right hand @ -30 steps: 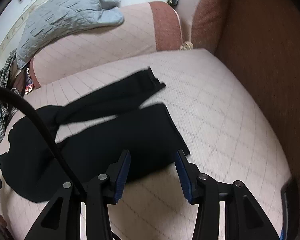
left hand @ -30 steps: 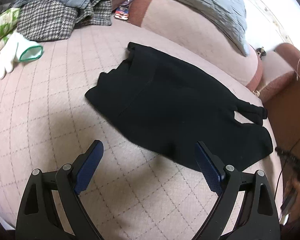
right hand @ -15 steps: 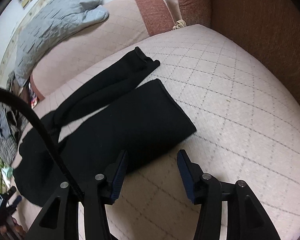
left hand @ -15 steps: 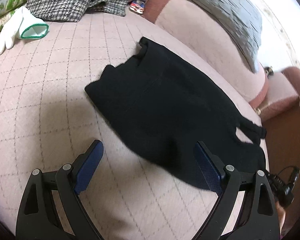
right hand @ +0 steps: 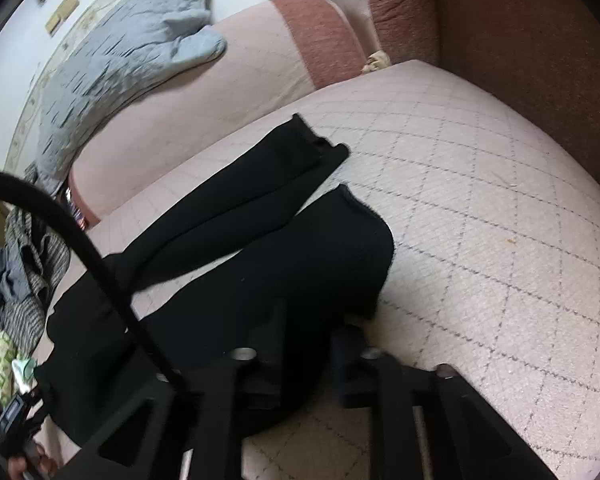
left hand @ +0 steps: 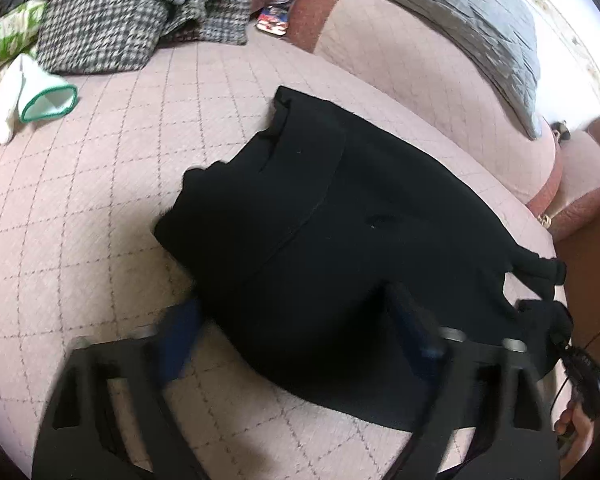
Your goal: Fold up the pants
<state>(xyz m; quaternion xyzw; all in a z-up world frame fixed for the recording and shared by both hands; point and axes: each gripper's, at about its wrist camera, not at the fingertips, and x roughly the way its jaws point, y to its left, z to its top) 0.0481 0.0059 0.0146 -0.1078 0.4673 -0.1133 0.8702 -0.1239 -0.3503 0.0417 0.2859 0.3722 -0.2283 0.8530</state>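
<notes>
Black pants (left hand: pixel 340 232) lie flat on the pink quilted sofa seat (left hand: pixel 100 200), waistband at the left, two legs (right hand: pixel 260 216) spread towards the right. My left gripper (left hand: pixel 296 320) is open, low over the near edge of the waist and hip part; its right finger is over the cloth, its left finger on the seat. My right gripper (right hand: pixel 312 344) is open at the near leg's cuff end (right hand: pixel 364 240), with the cloth between its blurred fingers.
A heap of checked and grey clothes (left hand: pixel 140 12) and a white glove (left hand: pixel 16 104) lie at the far left. A grey quilted blanket (left hand: pixel 440 12) hangs over the backrest. The brown armrest (right hand: pixel 520 60) bounds the seat at the right. A black cable (right hand: pixel 80 248) crosses the right wrist view.
Both grippers have moved forward and down to the pants' near edge. The right gripper now straddles the near leg's cuff; the left now overlaps the hip part.
</notes>
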